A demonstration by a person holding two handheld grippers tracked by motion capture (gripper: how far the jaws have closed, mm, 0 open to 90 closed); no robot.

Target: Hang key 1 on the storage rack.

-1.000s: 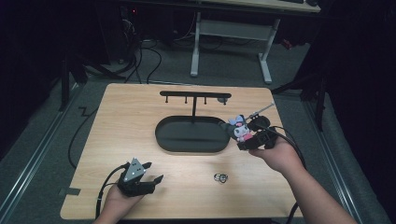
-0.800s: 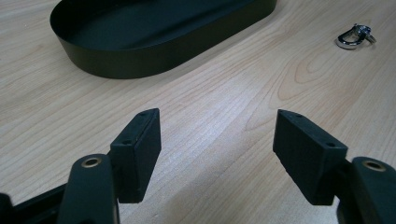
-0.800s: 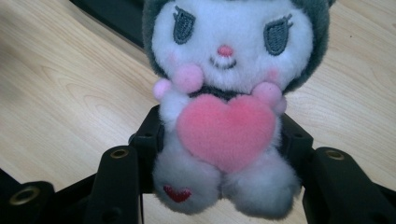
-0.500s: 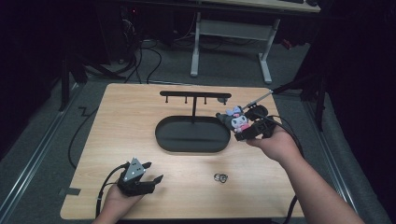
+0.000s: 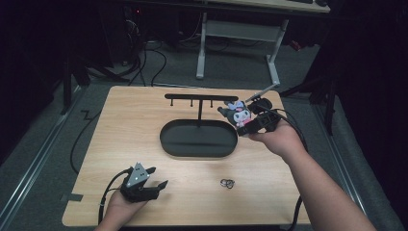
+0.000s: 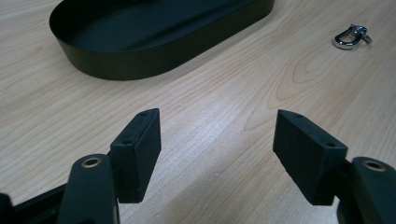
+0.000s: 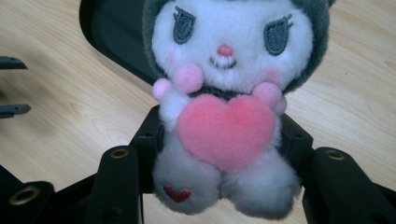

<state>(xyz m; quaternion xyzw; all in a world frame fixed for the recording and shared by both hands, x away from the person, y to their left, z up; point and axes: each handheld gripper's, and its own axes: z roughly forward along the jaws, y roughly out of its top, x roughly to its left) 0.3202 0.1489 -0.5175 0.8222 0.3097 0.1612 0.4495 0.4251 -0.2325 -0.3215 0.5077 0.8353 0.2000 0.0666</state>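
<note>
Plush toy (image 7: 224, 107) — small white-faced doll w/ dark hood and pink heart on its belly — sits clamped at the body between the jaws of the right gripper (image 5: 252, 124), held off the table (image 5: 120, 120), at about 3 o'clock of the black oval tray (image 5: 198, 149) and near the right end of the hook rack (image 5: 199, 98). Vs. a sec ago the right hand has lifted and drifted toward 1 o'clock: the toy was low by the tray's right rim, now it's up level w/ the rack's crossbar, face turned to the gripper cam. Jaw gap looks unchanged, so grip seems firm, no slip. Left gripper (image 5: 144, 185) hasn't budged — resting at 7 o'clock on the table, jaws wide apart w/ nothing between them, pointing at the tray. Metal clasp (image 5: 227, 183) lies loose on the wood at 5 o'clock of the tray, untouched. My read: pick-up is done and the carry is under way, prob. to hang the toy on one of the rack's pegs; its loop isn't visible, so alignment can't be judged yet.
</note>
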